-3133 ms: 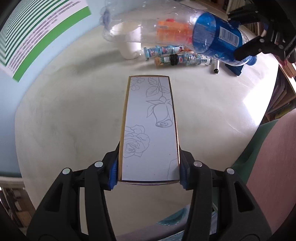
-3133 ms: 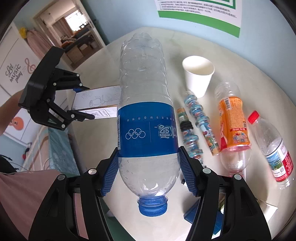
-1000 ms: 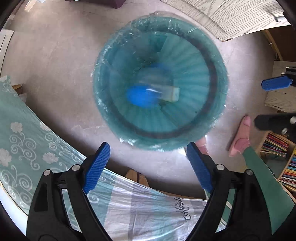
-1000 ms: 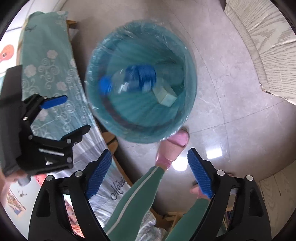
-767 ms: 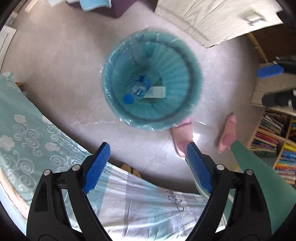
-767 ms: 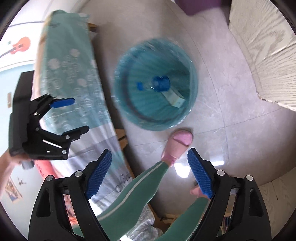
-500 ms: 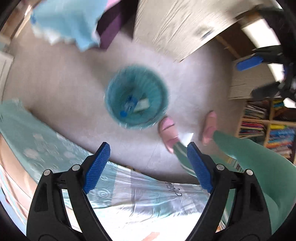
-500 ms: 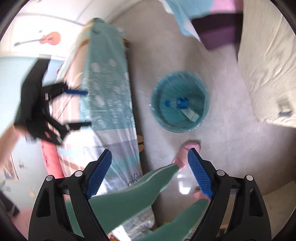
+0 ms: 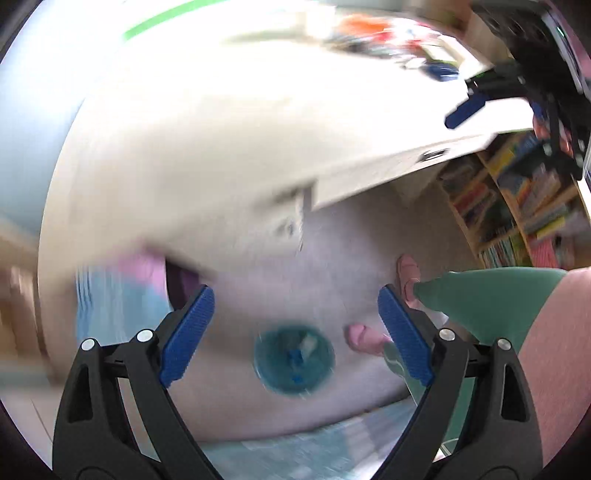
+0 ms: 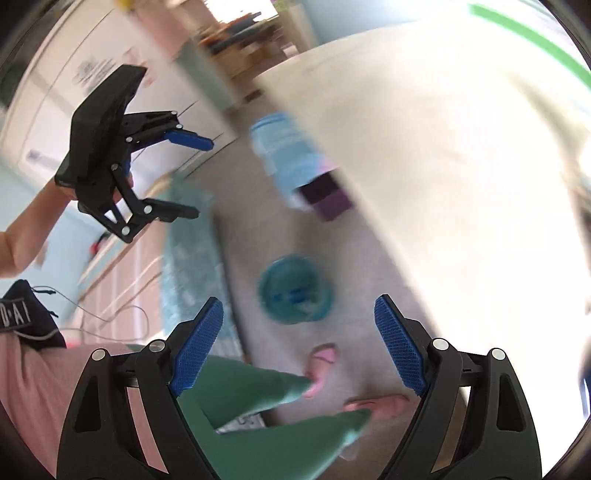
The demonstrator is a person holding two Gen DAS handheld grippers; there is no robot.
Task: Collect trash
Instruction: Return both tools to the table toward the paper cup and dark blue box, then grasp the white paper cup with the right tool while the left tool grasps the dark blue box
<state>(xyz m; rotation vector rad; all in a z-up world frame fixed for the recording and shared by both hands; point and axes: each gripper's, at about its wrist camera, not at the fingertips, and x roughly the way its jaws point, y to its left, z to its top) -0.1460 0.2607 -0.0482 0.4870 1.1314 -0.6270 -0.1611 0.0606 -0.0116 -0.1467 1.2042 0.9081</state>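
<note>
Both my claws, the left gripper just spreading wider and the right gripper, gape empty; their trash lies in the teal bin below, freeing me for table litter.

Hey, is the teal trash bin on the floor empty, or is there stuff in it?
Not empty. The teal bin stands upright on the floor, and blurred blue and pale shapes lie inside; motion blur hides what they are.

One bin, two hand-held grippers, two slippers
</note>
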